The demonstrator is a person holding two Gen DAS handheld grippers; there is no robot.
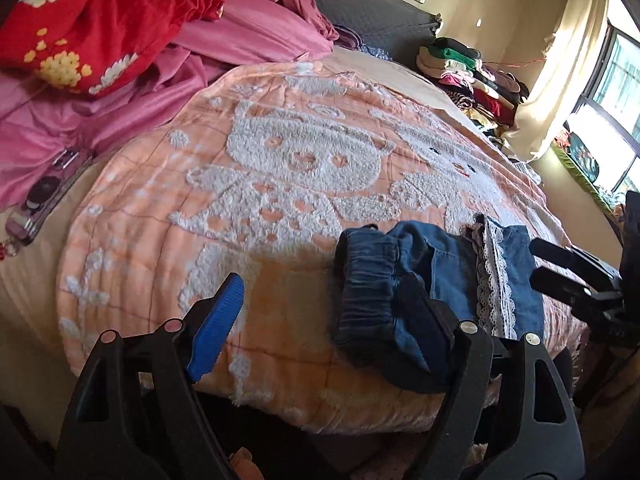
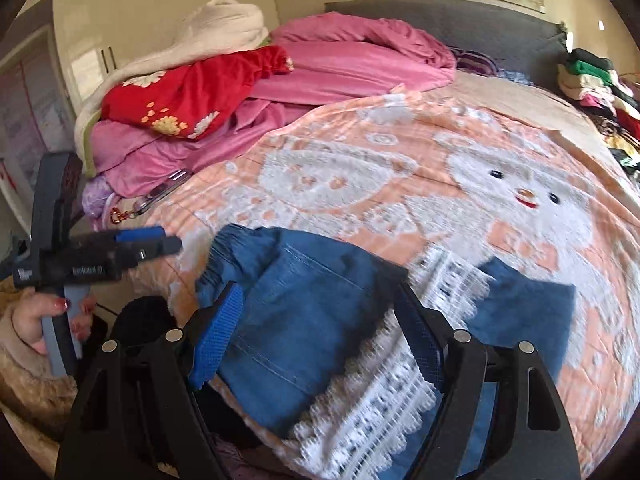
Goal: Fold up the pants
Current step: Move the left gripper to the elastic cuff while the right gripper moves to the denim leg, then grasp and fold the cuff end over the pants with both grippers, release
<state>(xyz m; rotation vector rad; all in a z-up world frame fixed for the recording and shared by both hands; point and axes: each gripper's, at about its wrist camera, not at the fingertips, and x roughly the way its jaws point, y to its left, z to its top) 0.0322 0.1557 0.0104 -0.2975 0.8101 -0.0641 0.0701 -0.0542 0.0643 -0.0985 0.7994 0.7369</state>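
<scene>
Pants: my folded blue denim pants (image 2: 304,320) with white lace trim lie on the peach blanket (image 2: 400,168), near its front edge
Left gripper (image 1: 320,320): my jaws stand wide, empty, at the elastic waistband end
Right gripper (image 2: 320,340): wide open above the denim, gripping nothing
Bedding: red and pink covers (image 1: 248,28) heaped beyond the blanket's far-left corner

the blue denim pants (image 2: 296,320) with white lace trim (image 2: 384,392) lay folded and flat on the peach blanket (image 2: 400,152), elastic waistband (image 1: 368,284) bunched, just ahead of the right gripper's (image 2: 320,344) spread fingers, untouched.
</scene>
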